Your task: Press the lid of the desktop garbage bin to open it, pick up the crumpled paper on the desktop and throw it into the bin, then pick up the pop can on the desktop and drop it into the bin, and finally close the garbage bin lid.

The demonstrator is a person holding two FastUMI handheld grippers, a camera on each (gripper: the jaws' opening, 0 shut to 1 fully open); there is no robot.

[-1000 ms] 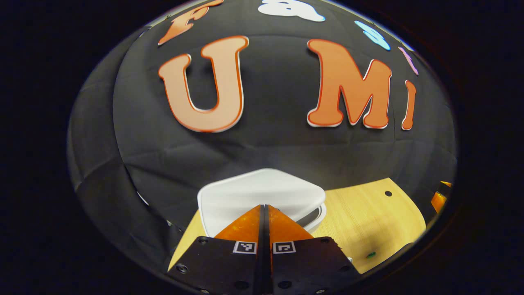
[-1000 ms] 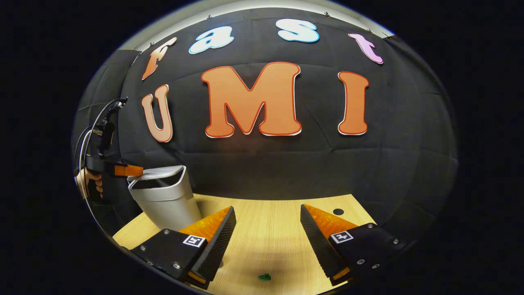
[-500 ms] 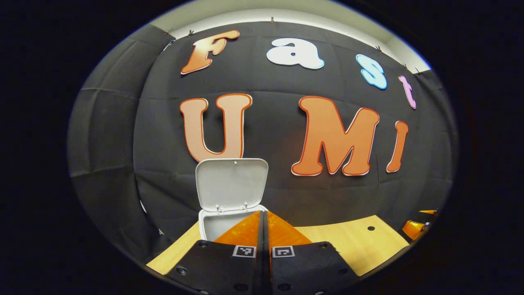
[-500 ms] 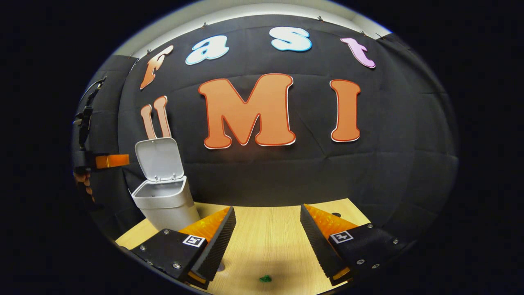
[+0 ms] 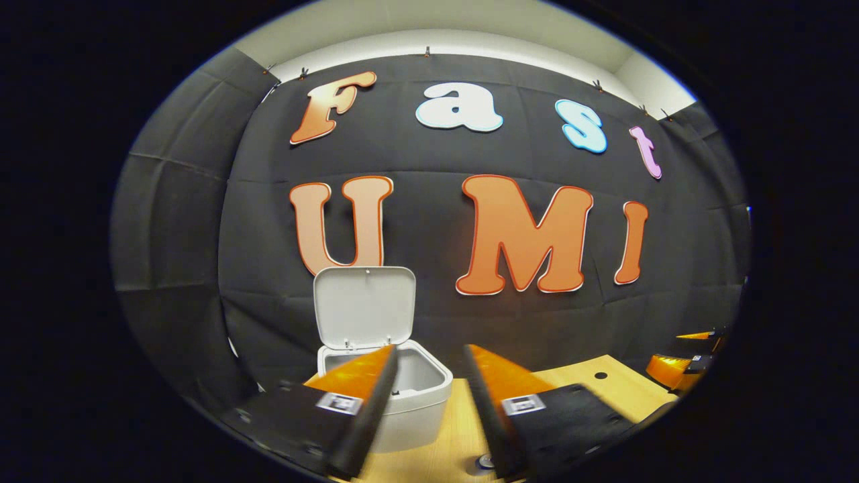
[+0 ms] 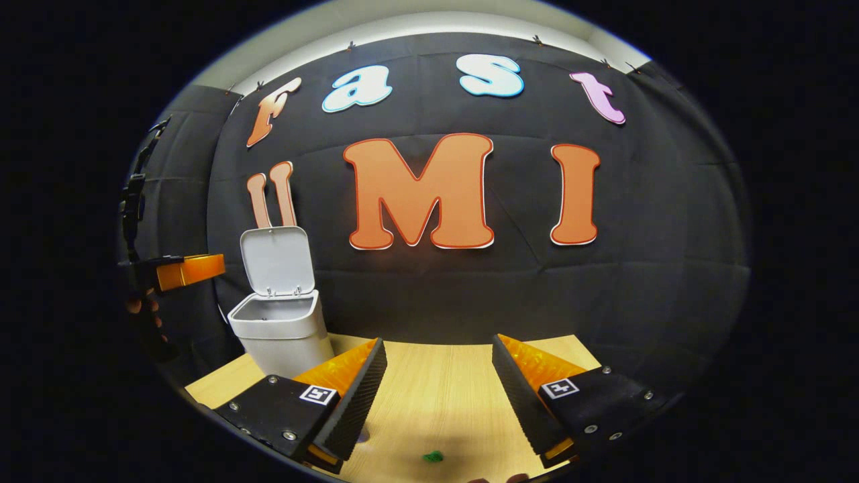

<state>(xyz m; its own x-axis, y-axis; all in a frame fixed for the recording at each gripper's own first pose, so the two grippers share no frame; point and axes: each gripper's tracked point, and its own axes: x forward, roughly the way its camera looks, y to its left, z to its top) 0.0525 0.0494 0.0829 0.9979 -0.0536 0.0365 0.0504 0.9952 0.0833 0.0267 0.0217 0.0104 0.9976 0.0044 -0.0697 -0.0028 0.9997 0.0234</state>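
Observation:
The white desktop bin [image 5: 411,401] stands at the table's back left, its lid [image 5: 364,305] swung up and upright against the cloth wall. My left gripper [image 5: 429,349] hovers just in front of and above the bin's open mouth, open, with nothing between its fingers. In the right gripper view the same bin [image 6: 285,335] with its raised lid [image 6: 277,260] sits to the left. The left gripper [image 6: 191,268] hangs beside it at lid height, held by a hand [image 6: 144,314]. My right gripper [image 6: 437,342] is open and empty over the table's middle.
The wooden table [image 6: 436,389] runs back to the black cloth wall. A small green speck [image 6: 433,457] lies on it near my right gripper. A dark round hole [image 5: 600,376] marks the table's far right, near the right gripper [image 5: 678,367] as seen from the left.
The bin lid went from pressed down to fully upright. My left gripper lifted off the lid, drew back and opened its jaws. The right gripper barely shifted.

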